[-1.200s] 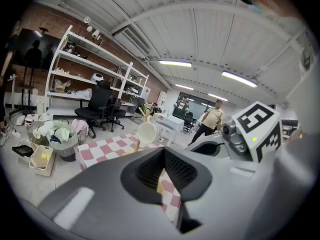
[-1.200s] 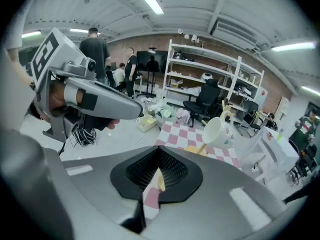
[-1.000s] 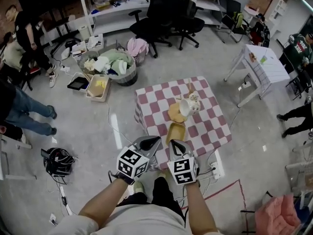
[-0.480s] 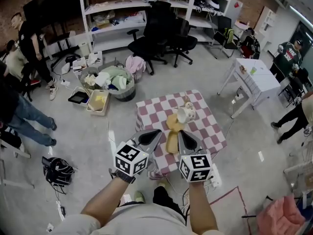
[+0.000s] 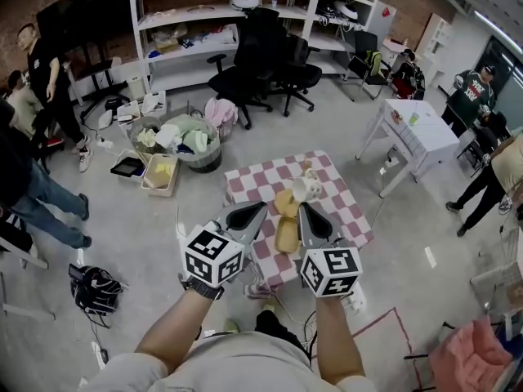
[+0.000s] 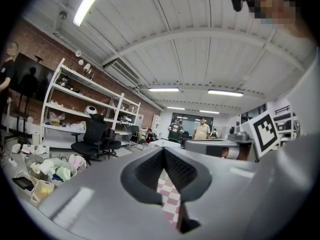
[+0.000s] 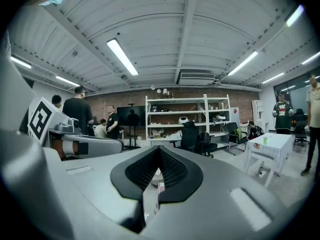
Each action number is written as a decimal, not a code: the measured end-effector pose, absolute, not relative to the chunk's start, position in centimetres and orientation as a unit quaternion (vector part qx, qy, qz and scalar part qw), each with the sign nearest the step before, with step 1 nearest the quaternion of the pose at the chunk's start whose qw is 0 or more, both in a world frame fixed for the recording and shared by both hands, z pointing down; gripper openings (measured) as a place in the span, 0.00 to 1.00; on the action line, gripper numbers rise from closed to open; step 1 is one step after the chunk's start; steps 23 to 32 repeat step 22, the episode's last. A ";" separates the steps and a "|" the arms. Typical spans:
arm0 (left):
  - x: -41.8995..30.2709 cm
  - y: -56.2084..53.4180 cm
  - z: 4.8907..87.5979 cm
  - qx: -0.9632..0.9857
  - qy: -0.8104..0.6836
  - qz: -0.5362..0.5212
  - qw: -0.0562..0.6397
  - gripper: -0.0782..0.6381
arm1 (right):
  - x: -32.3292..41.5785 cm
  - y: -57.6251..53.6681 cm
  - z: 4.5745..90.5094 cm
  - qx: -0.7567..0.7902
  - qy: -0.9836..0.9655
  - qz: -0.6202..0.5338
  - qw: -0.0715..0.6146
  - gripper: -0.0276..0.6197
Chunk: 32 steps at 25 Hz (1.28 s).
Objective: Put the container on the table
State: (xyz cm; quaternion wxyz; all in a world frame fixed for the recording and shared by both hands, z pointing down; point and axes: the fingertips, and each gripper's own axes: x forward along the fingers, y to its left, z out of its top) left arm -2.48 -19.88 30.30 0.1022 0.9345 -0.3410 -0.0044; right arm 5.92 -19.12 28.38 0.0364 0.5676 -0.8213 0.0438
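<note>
A small table with a pink-and-white checked cloth [image 5: 253, 184] stands in front of me. On it lie a yellow oblong container [image 5: 287, 235] near the front edge, a round yellow dish [image 5: 286, 203] and a white cup [image 5: 303, 191] behind it. My left gripper [image 5: 259, 207] and right gripper [image 5: 303, 209] hover side by side above the table's near edge, flanking the oblong container. Both are shut and hold nothing. In the left gripper view the jaws [image 6: 164, 151] meet at the tips, with checked cloth [image 6: 169, 206] showing through the gap below. The right gripper [image 7: 159, 149] looks the same.
A round basket of laundry [image 5: 185, 137] and a low bin [image 5: 162, 172] sit on the floor at the left back. Black office chairs [image 5: 263, 55] and white shelves [image 5: 214, 24] stand behind. A white table [image 5: 418, 126] is at the right. People stand at both sides. A black bag [image 5: 95, 285] lies at the left.
Both grippers have risen in the head view and now reach over the table's near edge. The view has lifted, so the table looks smaller and farther. Both grippers stay shut.
</note>
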 end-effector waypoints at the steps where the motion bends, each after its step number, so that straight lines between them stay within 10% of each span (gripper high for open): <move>1: -2.6 -19.8 30.0 0.935 -0.341 -0.006 0.100 0.12 | 5.8 -19.0 28.2 0.569 -0.821 0.042 0.036 0.06; 32: -2.1 -19.2 29.6 0.936 -0.341 -0.009 0.083 0.12 | 5.9 -18.2 28.4 0.573 -0.818 0.039 0.034 0.06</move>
